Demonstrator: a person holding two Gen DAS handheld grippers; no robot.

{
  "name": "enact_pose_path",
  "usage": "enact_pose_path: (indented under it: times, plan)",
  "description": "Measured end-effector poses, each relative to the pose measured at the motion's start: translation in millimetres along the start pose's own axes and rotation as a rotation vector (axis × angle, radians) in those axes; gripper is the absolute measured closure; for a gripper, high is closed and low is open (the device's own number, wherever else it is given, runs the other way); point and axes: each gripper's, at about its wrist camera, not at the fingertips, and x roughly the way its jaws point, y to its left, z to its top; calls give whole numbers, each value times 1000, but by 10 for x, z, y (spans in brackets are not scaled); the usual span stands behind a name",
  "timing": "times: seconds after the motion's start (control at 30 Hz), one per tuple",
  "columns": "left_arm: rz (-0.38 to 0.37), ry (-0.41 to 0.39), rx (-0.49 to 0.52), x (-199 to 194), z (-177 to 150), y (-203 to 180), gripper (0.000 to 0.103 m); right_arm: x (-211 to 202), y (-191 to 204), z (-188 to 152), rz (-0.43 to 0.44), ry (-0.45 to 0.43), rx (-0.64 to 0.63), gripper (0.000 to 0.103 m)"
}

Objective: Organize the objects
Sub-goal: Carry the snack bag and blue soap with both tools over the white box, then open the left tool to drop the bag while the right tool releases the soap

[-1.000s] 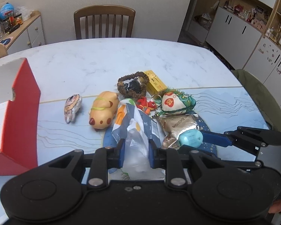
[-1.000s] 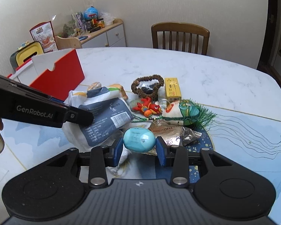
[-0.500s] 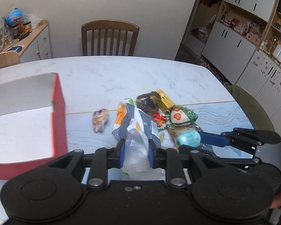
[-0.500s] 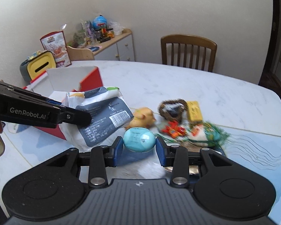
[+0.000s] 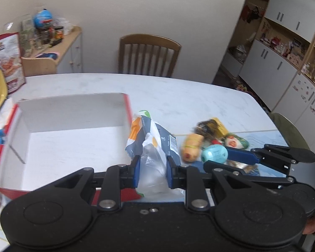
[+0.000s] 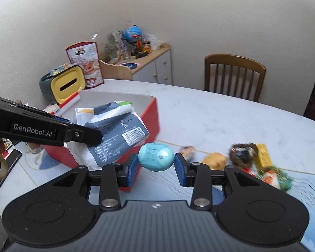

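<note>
White marble table [image 5: 178, 96] fills the middle of both views, with a wooden chair [image 5: 149, 54] behind it and cupboards at the right edge of the left wrist view. At the left of that view stands an open red box [image 5: 73, 134], white inside and seemingly empty. The left gripper [image 5: 152, 173] is clenched on a plastic bag [image 5: 155, 138], holding it at its clear lower end, in the centre of the frame just right of the box wall. In the right wrist view the same bag [image 6: 115, 132] hangs in front of the box [image 6: 151, 121]. The right gripper [image 6: 156, 168] grasps a blue egg [image 6: 156, 156] between its pads, low in the centre of the frame, above the table. I judge the bag to be light and soft; it crumples, so a hold on a folded edge is safer than on the slippery flat film. The egg looks hard and smooth and may slip out, so the pads should stay at its widest part. Other small toys [image 5: 212, 138] lie in a blurred heap at the right centre of the left wrist view.
</note>
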Motion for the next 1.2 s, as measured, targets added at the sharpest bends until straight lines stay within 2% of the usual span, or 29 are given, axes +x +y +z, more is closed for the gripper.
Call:
enact_pose_path:
  times: [0.33,0.67,0.87,1.2]
  plan:
    - [88,-16,-42,-30,70,686,80,482,527,228,43,38,-54,66]
    - [209,37,-62,258,88,1315,80,1179,976,391,70,121,-122,66]
    - [275,85,-38,497,65,1545,80,1594,1051,442,68,214,-112,65]
    - [269,183,33,826,-4,1612,80,2162,1112,424,73,430,-110,66]
